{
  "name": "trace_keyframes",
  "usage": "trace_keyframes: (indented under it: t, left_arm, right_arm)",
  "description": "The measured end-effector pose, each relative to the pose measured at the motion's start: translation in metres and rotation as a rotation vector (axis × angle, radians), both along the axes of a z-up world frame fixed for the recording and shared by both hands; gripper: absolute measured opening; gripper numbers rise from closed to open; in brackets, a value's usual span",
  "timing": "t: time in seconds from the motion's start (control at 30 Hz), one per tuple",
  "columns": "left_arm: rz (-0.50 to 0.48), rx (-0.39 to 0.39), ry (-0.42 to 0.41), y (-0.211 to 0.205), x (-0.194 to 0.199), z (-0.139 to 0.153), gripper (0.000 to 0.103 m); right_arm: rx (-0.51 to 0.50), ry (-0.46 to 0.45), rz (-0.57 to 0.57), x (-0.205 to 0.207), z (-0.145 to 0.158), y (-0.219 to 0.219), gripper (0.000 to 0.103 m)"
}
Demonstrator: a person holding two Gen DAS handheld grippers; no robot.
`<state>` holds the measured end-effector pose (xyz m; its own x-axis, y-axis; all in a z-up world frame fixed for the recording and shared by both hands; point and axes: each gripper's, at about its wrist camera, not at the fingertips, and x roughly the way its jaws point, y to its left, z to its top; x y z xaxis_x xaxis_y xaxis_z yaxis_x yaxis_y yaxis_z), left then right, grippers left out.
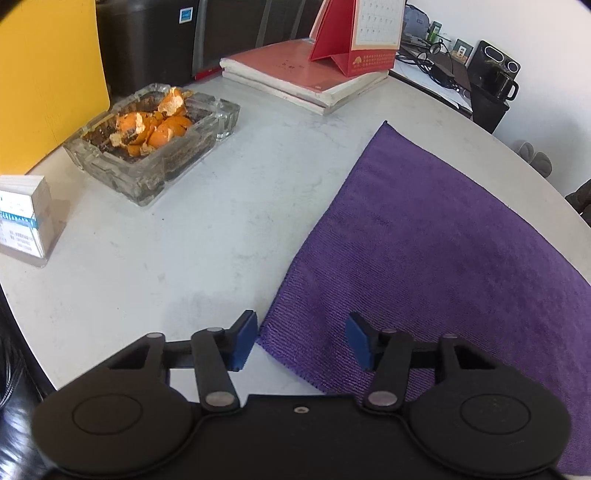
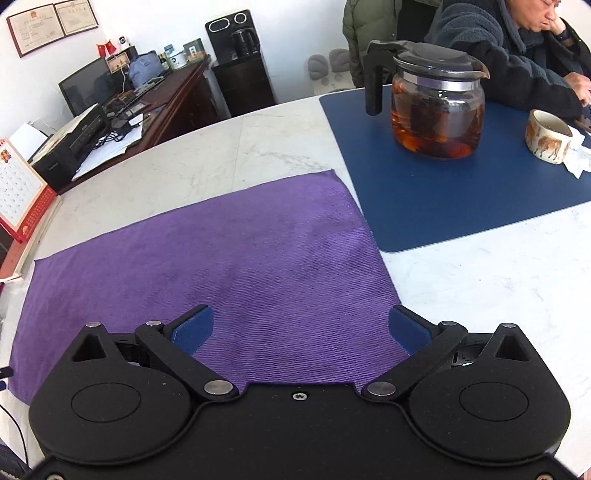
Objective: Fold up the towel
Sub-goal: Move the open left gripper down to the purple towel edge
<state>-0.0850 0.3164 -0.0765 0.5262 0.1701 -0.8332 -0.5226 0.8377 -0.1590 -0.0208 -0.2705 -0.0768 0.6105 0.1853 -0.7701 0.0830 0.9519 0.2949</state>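
Note:
A purple towel lies flat on the white table. My left gripper hangs over the towel's near left corner, its blue pads apart, the corner lying between them without either pad pressing on it. In the right wrist view the same towel spreads out flat, and my right gripper stands wide open over its near right part, the right pad close to the towel's right edge. Nothing is held by either one.
A glass ashtray with orange peel, a small white box, books and a red desk calendar sit left and behind. A blue mat with a glass teapot and a cup lies right; a seated person is beyond.

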Motion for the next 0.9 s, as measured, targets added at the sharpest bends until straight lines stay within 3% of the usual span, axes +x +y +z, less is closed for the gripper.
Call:
trace_keyframes:
  t: [0.4, 0.6, 0.9]
  left_arm:
    - [-0.008, 0.026, 0.025, 0.008, -0.004, 0.004, 0.042]
    - [-0.044, -0.003, 0.040, 0.005, 0.000, 0.002, 0.042]
    - [-0.128, -0.090, -0.090, -0.016, 0.004, 0.017, 0.042]
  right_arm:
    - [0.007, 0.038, -0.002, 0.000, 0.001, -0.005, 0.103]
    - [0.021, 0.048, -0.014, -0.001, -0.002, -0.011, 0.103]
    - [0.035, 0.061, -0.024, -0.002, -0.007, -0.016, 0.103]
